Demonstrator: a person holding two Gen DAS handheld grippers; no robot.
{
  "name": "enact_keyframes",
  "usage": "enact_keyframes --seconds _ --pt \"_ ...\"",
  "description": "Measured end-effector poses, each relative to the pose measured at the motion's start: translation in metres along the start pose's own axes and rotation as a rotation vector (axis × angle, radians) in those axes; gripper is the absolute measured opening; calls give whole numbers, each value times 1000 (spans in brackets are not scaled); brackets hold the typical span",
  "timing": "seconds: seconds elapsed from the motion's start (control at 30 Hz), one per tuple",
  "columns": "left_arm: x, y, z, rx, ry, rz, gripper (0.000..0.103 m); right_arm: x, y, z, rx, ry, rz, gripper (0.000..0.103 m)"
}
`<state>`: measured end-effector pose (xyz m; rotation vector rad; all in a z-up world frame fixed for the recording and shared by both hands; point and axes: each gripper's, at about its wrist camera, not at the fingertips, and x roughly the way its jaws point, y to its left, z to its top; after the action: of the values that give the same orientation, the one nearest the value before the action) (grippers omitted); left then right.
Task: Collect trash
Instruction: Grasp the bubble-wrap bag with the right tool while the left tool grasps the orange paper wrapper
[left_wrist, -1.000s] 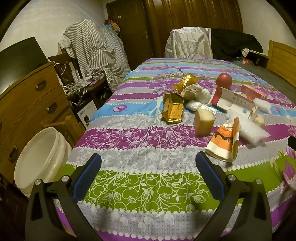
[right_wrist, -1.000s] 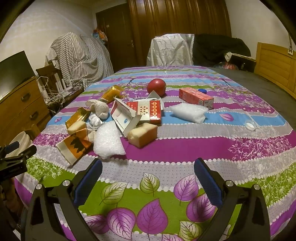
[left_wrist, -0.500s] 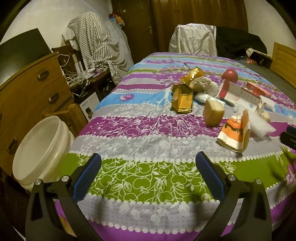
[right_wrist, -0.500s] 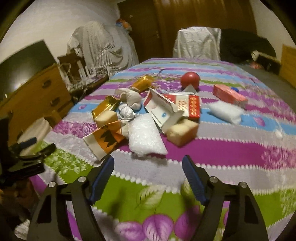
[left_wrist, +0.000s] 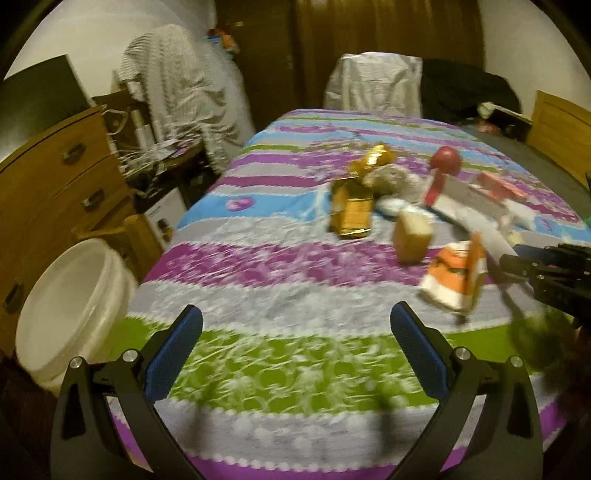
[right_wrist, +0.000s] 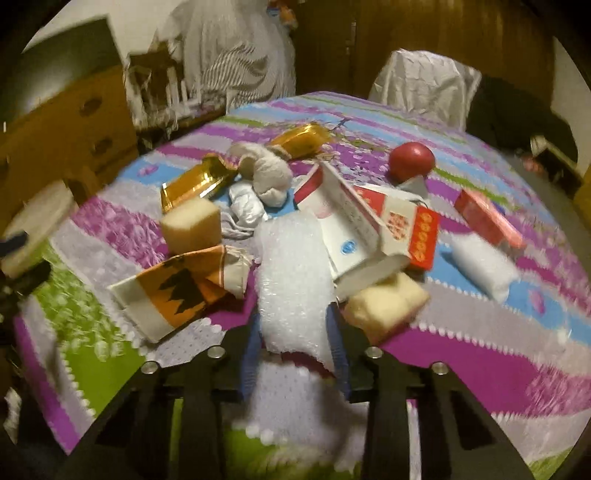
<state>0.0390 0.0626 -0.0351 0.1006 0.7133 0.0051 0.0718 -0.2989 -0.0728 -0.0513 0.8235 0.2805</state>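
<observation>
**Trash on bedspread: bubble wrap at right gripper**

Right gripper (right_wrist: 295, 350): jaws narrowed around near end of bubble wrap (right_wrist: 293, 280), blue pads touching both sides. The wrap lies between the orange paper bag (right_wrist: 177, 291) and a yellow sponge (right_wrist: 386, 304).
Left gripper (left_wrist: 295, 354): wide open, empty, above the bedspread (left_wrist: 258, 280); white bucket (left_wrist: 70, 306) to its left.

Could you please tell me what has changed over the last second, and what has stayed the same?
The right tongs moved forward to the trash pile and narrowed around the near end of the bubble wrap. The left tongs stayed open, holding nothing, above the tablecloth's near edge. The white bucket and the other trash did not move.
</observation>
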Motion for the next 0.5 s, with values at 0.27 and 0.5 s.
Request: enact_keyframes --seconds 0.27,0.5 --pt "-6 -57 18 102 -31 -303 96 -80 -44 -45 235 -105 82 27" --pt "35 -99 27 132 71 -435 61 -101 -63 -63 302 -124 101 26"
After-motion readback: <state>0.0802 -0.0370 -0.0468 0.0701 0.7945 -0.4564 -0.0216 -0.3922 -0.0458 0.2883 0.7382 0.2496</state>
